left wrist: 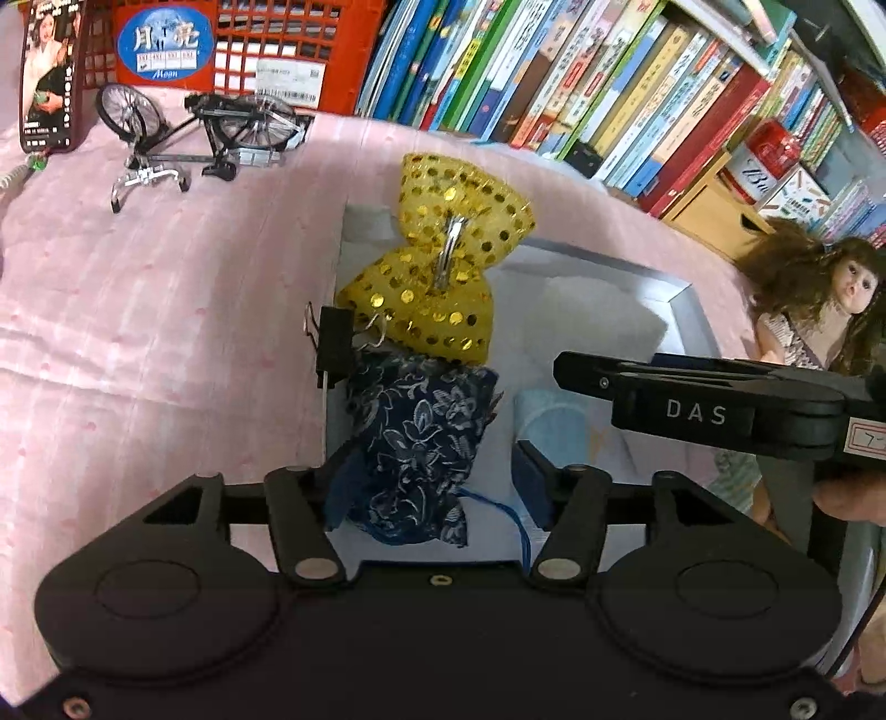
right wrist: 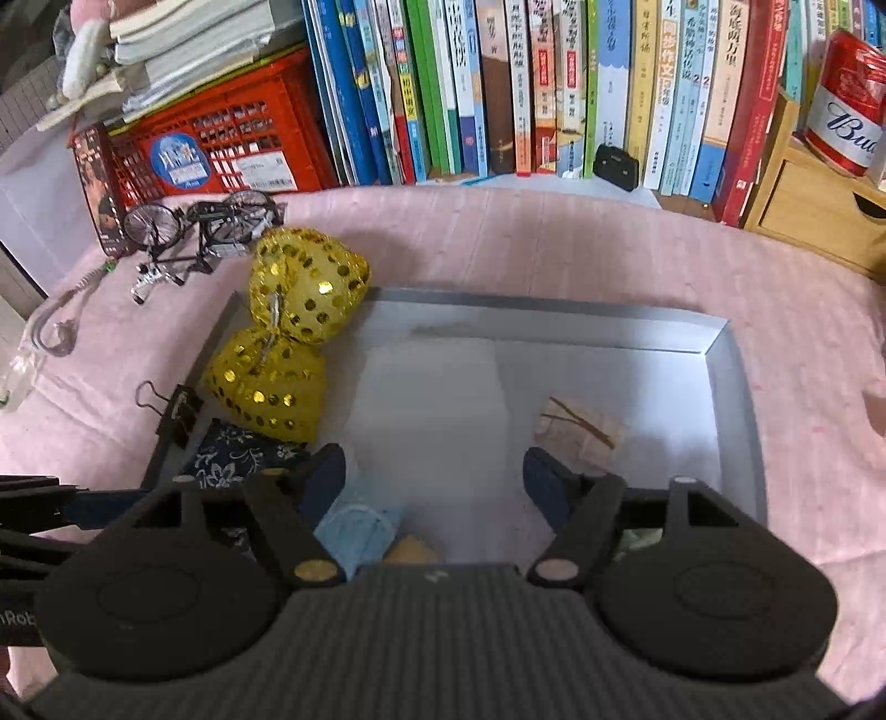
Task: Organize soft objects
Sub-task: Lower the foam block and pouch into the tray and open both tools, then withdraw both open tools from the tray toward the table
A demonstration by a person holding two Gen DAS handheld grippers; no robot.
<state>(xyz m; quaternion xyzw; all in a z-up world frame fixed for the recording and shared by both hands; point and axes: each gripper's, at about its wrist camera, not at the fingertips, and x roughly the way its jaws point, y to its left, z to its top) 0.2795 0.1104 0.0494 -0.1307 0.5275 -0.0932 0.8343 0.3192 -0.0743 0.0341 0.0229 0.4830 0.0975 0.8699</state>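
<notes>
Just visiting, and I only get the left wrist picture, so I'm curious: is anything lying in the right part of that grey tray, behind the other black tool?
Observer: Yes. A small tan packet with thin bands across it lies on the floor of the tray, near its right wall.
Visitor: And what is on top of the red crate? My picture cuts it off.
Observer: A stack of books lies flat on the red crate.
</notes>
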